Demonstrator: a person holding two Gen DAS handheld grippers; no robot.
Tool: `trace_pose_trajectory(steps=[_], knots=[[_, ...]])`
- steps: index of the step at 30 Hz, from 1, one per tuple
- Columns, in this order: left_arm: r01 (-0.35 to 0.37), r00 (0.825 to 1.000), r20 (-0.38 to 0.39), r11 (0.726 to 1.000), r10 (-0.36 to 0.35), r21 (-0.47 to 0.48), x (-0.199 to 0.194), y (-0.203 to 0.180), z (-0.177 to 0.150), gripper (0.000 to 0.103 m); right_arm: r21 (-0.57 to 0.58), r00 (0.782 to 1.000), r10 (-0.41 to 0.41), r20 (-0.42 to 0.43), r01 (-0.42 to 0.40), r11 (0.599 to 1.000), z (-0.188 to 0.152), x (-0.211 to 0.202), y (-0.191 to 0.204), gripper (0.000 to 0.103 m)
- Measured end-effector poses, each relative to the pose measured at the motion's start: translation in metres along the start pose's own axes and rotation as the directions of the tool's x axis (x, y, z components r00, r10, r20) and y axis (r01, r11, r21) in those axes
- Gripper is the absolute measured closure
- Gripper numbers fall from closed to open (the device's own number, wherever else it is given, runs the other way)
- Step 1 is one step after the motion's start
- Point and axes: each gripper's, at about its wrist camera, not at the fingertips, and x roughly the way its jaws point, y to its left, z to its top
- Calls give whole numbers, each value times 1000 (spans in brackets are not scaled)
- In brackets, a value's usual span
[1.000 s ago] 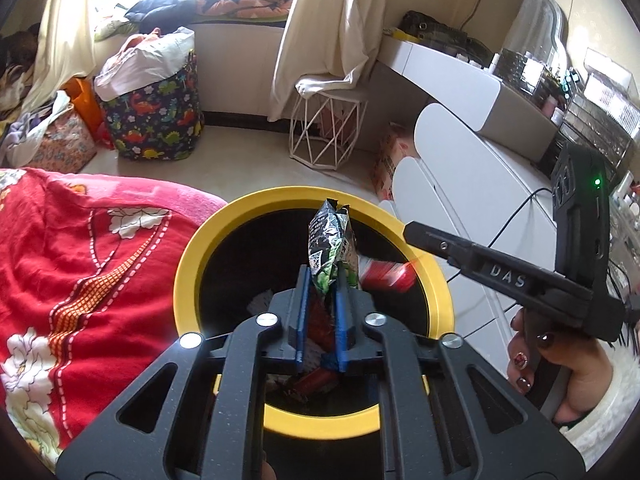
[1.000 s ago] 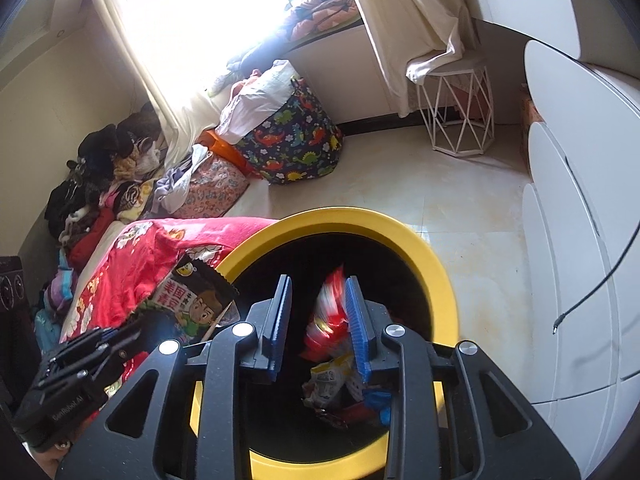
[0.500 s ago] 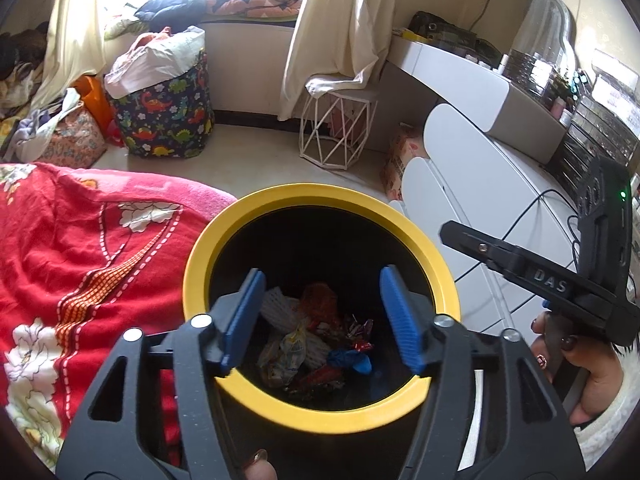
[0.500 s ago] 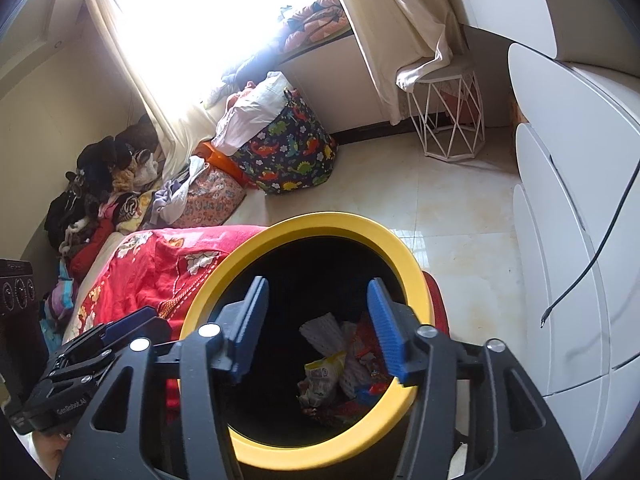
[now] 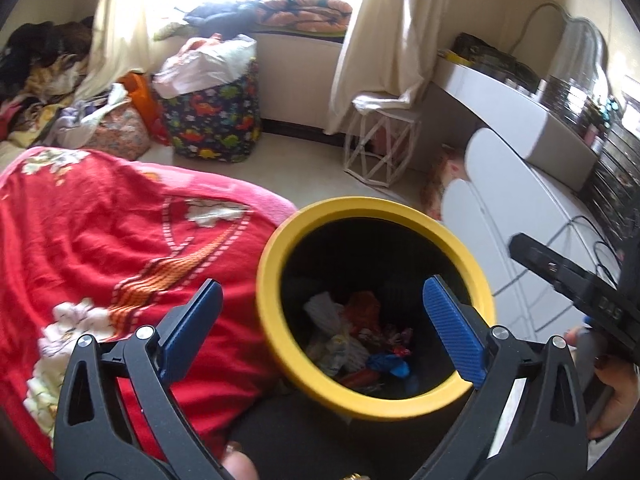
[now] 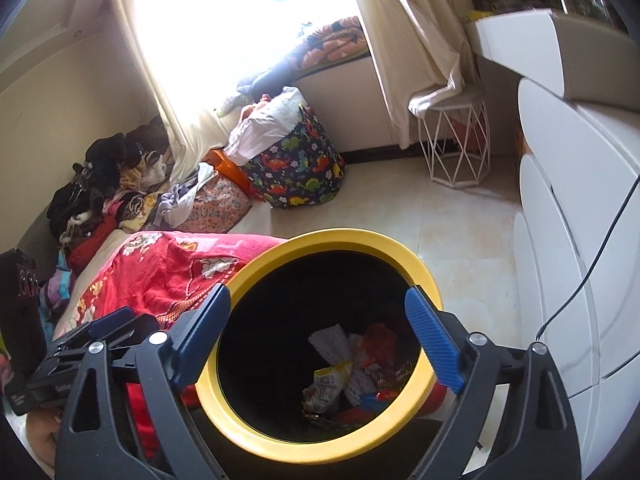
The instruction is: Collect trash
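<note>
A: Looking down your left hand-held gripper (image 5: 322,320), you've got both blue pads spread wide with nothing between them. One pad sits over the red blanket (image 5: 100,248), the other over the far side of the bin (image 5: 276,344).

B: Same story on your right hand-held gripper (image 6: 316,330): jaws fully apart, empty, straddling the bin's mouth (image 6: 248,280) from above.

A: One bin, yellow rim, black inside, standing right against the bed. And the trash (image 5: 356,336) is down at the bottom of it.

B: From the right wrist view you can pick the pile (image 6: 352,364) apart a bit: a white perforated wrapper, a yellow-and-white packet, red wrappers, a blue scrap. An exact count I can't give you, they overlap.

A: Around you: one dinosaur-print basket (image 5: 214,120) stuffed with white bags by the window, one white wire stool (image 5: 380,148) under the curtain.

B: And one white dresser (image 6: 568,240) along your right, a black cable hanging down its front.

A: Your right hand-held gripper also pokes into the left wrist view at the right edge, with your fingers (image 5: 612,396) wrapped on its handle.
</note>
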Motion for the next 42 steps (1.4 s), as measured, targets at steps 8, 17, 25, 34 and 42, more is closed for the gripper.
trace_pose_trajectory(steps=[8, 17, 25, 34, 42], knots=[[-73, 992, 101, 997, 76, -32, -33, 26, -7, 11, -108, 984, 23, 178, -3, 994, -16, -27, 32, 6], [-131, 971, 200, 991, 130, -10, -75, 37, -24, 11, -178, 942, 24, 333, 38, 983, -34, -54, 55, 6], [-157, 949, 270, 987, 161, -36, -105, 44, -37, 11, -223, 914, 38, 403, 58, 973, -51, -68, 74, 6], [-158, 939, 300, 986, 166, -52, -114, 48, -40, 11, -279, 906, 53, 420, 74, 957, -63, -73, 96, 6], [-183, 937, 292, 982, 191, -54, -111, 46, -43, 11, -254, 909, 24, 416, 91, 963, -63, -70, 91, 6]])
